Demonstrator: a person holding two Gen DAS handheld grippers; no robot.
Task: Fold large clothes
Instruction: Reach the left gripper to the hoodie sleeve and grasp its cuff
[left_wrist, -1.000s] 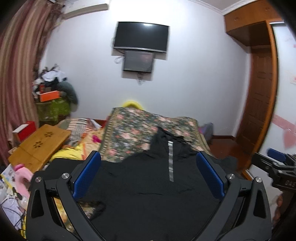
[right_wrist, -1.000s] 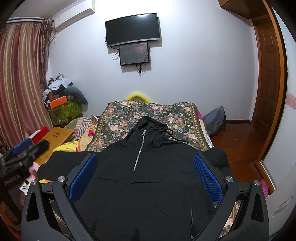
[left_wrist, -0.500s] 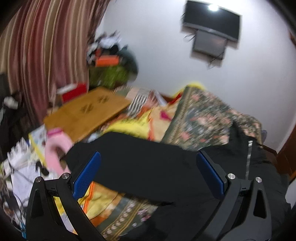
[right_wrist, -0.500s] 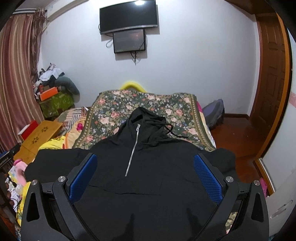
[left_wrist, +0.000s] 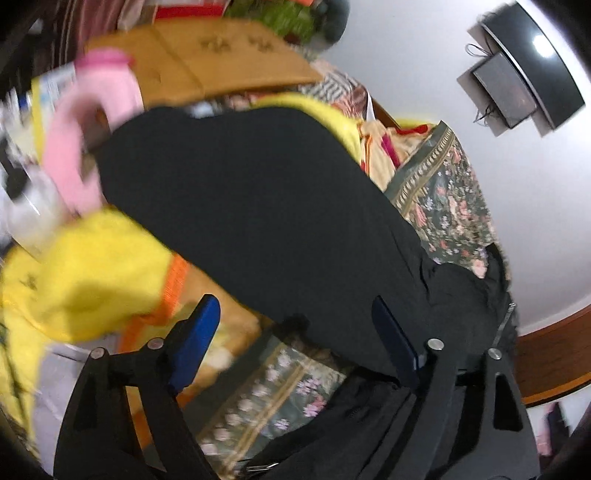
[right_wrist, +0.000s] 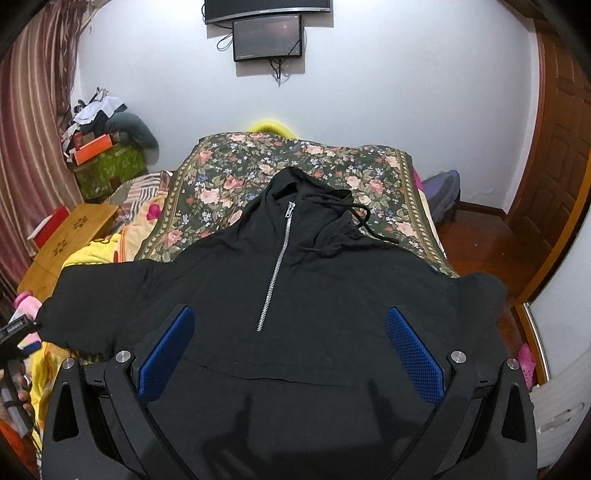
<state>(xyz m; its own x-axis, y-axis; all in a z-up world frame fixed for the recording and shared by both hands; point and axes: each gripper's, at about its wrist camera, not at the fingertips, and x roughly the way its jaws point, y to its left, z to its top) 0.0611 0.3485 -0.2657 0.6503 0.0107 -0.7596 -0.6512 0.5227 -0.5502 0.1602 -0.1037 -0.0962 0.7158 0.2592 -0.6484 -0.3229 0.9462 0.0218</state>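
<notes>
Heavy motion blur in left view, perhaps overhead light; fisheye-bent edges

The hoodie (right_wrist: 332, 295) is plain black with a silver zip (right_wrist: 275, 273) down its chest. Under it the bedspread (right_wrist: 229, 177) is dark green with pink and cream flowers and a gold patterned border. At nine o'clock of the hoodie lies a bright yellow blanket (left_wrist: 92, 269) edged in orange, with a pink bottle (left_wrist: 85, 122) beyond it. The gripper pads (right_wrist: 415, 354) are blue on black frames. At ten o'clock hangs a curtain (right_wrist: 26, 129) striped maroon and cream.
</notes>
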